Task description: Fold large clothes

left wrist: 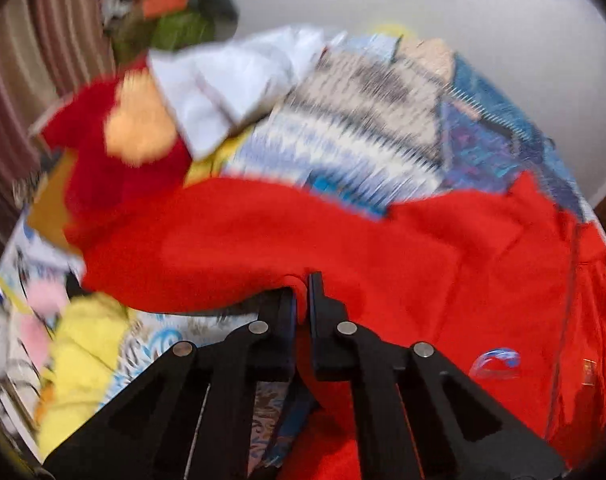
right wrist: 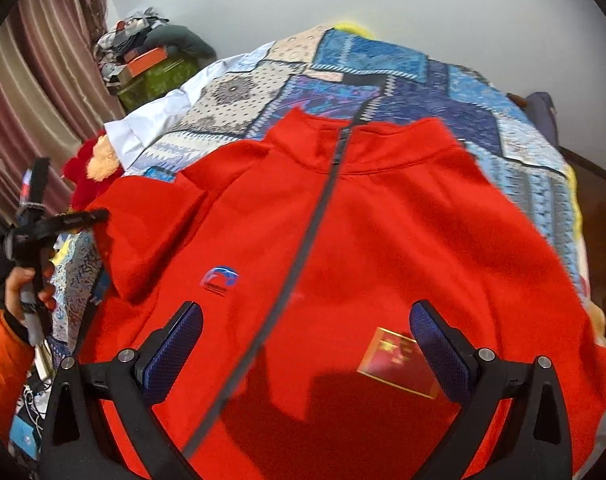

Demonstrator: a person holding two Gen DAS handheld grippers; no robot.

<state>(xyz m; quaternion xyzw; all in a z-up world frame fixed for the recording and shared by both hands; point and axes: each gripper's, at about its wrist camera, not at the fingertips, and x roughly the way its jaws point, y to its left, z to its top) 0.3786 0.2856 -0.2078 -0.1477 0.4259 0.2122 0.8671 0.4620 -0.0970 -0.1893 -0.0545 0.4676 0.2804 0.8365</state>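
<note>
A red zip-up jacket (right wrist: 383,240) lies front up on a patterned blue bedspread (right wrist: 403,80), collar toward the far end, with a dark zipper (right wrist: 303,264), a blue chest logo (right wrist: 219,278) and a flag patch (right wrist: 399,362). My right gripper (right wrist: 305,332) is open above the jacket's chest, empty. My left gripper (left wrist: 301,300) is shut on a fold of the red jacket (left wrist: 303,232) at its left side and lifts it; this view is blurred. The left gripper also shows at the left of the right wrist view (right wrist: 83,218), held by a hand.
A red and orange plush toy (right wrist: 97,168) and a white cloth (right wrist: 155,120) lie at the bed's left. Boxes and piled clothes (right wrist: 151,64) stand in the far left corner by a striped curtain (right wrist: 35,92). Yellow fabric (left wrist: 83,344) lies at the near left.
</note>
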